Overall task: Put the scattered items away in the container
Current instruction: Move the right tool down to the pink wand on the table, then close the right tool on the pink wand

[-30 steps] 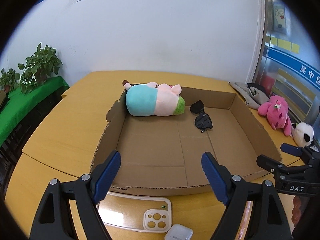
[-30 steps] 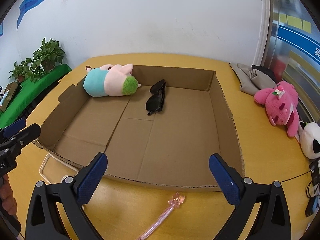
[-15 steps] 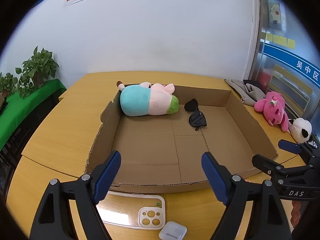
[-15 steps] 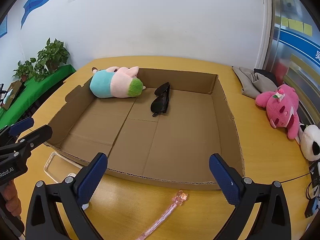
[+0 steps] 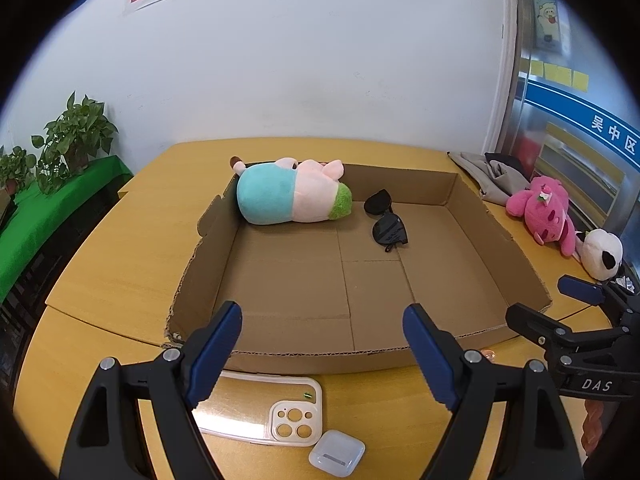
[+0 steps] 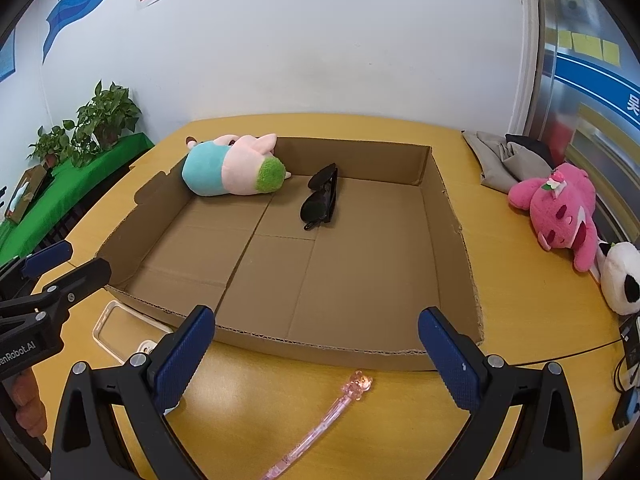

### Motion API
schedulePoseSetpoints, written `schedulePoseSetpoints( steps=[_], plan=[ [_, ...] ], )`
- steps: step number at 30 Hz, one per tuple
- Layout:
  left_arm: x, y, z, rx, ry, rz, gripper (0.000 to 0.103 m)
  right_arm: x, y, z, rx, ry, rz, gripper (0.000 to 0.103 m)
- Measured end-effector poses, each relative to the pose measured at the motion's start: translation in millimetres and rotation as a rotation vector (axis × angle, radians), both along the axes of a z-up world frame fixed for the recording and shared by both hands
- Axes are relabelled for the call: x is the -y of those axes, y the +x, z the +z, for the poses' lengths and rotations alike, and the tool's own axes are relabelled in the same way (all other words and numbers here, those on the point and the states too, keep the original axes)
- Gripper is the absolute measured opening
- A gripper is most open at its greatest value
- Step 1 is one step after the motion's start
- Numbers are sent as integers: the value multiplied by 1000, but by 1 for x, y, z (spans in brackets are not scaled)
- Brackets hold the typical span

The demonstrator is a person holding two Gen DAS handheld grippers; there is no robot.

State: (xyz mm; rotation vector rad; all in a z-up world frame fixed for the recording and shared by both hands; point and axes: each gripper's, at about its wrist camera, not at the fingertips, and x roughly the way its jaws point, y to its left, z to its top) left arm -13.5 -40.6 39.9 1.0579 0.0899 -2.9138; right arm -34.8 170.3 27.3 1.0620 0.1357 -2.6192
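Two open grippers are held at the near edge of a table (image 5: 100,264), with nothing between their pads.

Both the left gripper (image 5: 322,354) and the right gripper (image 6: 316,354) are seen with jaws spread wide, empty, above the near wall of a shallow cardboard box (image 6: 452,240). Inside the box, a teal and pink plush toy (image 5: 288,196) is lodged in the far left corner, and folded black sunglasses (image 5: 386,222) are laid beside it near the far wall. Outside, along the table's near edge, a clear phone case (image 5: 260,412) and a white earbud case (image 5: 336,456) are left below the left gripper, and a pink wand (image 6: 320,426) below the right one. At the table's right edge are found a pink plush bear (image 6: 560,208) (lying on its side), a panda plush (image 6: 622,280) and a grey cloth (image 6: 504,160).
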Motion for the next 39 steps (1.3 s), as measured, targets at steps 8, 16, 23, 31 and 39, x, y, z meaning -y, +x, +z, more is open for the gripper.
schedulePoseSetpoints(
  steps=[8,16,23,31,39],
  plan=[
    [-1,1,-2,3,0,-13,83,-5,2,-3,11,-10,-6,103],
    [-15,7,-21,58,-9,-82,83,-16,4,-18,58,-12,-20,103],
    [-42,29,-55,160,16,-196,83,-47,4,-51,143,-30,-104,103],
    [-92,39,-91,264,29,-347,80,-47,-4,-83,230,-37,-118,102],
    [-119,34,-124,396,57,-367,46,-51,-14,-112,277,-31,-165,89]
  ],
)
